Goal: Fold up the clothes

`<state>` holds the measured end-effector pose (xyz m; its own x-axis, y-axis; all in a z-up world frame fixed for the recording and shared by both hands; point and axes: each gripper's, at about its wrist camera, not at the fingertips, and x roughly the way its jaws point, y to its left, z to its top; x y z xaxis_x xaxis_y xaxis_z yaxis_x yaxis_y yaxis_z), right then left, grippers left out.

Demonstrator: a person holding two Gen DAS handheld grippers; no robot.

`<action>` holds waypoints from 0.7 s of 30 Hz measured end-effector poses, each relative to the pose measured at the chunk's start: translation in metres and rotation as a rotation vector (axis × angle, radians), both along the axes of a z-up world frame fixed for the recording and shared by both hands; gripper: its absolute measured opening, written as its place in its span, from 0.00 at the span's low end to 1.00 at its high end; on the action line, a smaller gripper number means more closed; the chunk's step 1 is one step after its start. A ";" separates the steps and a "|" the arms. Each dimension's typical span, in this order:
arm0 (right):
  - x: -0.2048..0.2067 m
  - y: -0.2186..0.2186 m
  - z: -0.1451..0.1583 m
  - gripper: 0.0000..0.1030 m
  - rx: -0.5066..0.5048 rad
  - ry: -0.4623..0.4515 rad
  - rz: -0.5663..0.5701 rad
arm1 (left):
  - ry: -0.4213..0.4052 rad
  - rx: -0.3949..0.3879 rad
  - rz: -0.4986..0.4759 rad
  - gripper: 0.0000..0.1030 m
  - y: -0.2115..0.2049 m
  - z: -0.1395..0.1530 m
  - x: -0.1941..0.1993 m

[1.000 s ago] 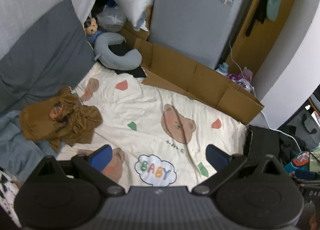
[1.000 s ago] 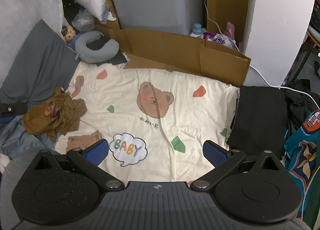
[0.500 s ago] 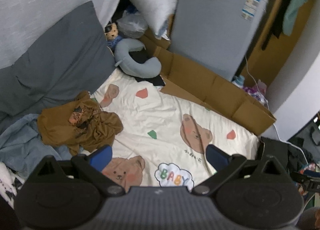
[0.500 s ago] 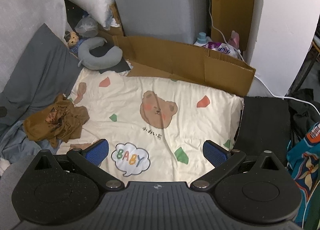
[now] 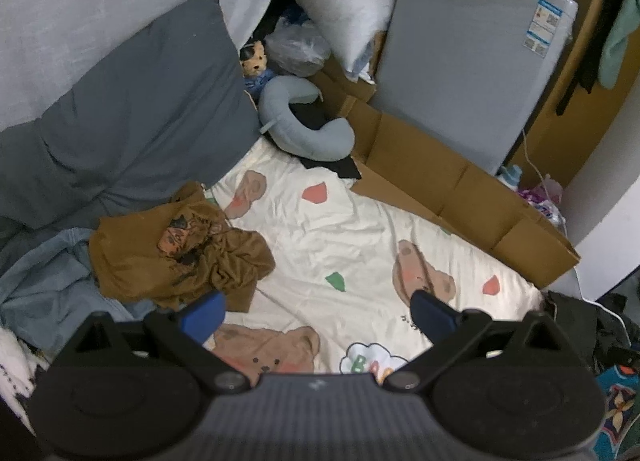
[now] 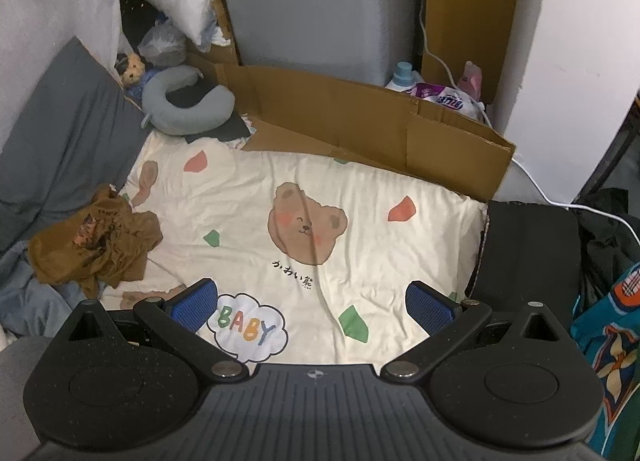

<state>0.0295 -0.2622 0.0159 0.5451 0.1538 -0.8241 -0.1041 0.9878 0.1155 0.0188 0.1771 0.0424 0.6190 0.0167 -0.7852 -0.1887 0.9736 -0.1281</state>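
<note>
**Both tools wide, brown shirt still crumpled at the left**

My left tool [image 5: 316,311] is spread wide w/ nothing between the blue pads; same for my right tool [image 6: 314,301], wide apart and empty. Both hang above the cream bear-print blanket [image 5: 352,245], not touching it.

Just under the tools is the "BABY" cloud print [image 6: 248,327]. A bear face print [image 6: 306,223] sits mid-blanket in the right view.

The thing to fold, a brown shirt [image 5: 180,253], lies in a crumpled heap on the blanket's left edge, orange-and-black graphic showing on top. In the left view its near hem is just past my left pad. It overlaps a light blue garment [image 5: 44,285] bunched further left. A black cloth [image 6: 528,249] lies flat off the blanket's right edge, w/ a teal patterned fabric [image 6: 608,341] beside it.

Beyond the shirt, a dark grey cushion [image 5: 136,117] leans on the wall. At the far end: a grey neck pillow [image 5: 308,129], a small plush toy [image 5: 254,59] behind it, flattened cardboard [image 6: 360,117] along the blanket's back edge, then a grey appliance [image 5: 472,61] and a white pillow [image 5: 344,1].
</note>
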 end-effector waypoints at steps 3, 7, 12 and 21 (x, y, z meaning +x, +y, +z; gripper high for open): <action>0.008 0.003 -0.003 1.00 0.001 0.009 0.014 | 0.004 -0.010 0.006 0.97 0.005 -0.004 0.005; 0.018 0.008 -0.007 1.00 0.002 0.016 0.036 | 0.010 -0.020 0.007 0.94 0.013 -0.010 0.013; 0.029 0.015 -0.011 1.00 -0.007 0.022 0.074 | -0.006 0.007 0.002 0.93 0.026 -0.020 0.023; 0.050 0.021 -0.023 1.00 0.025 0.032 0.182 | 0.024 0.012 0.017 0.85 0.061 -0.056 0.045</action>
<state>0.0796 -0.2410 -0.0070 0.4800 0.2681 -0.8353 -0.2765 0.9499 0.1460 0.0635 0.2378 -0.0134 0.5999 0.0367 -0.7993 -0.2082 0.9717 -0.1116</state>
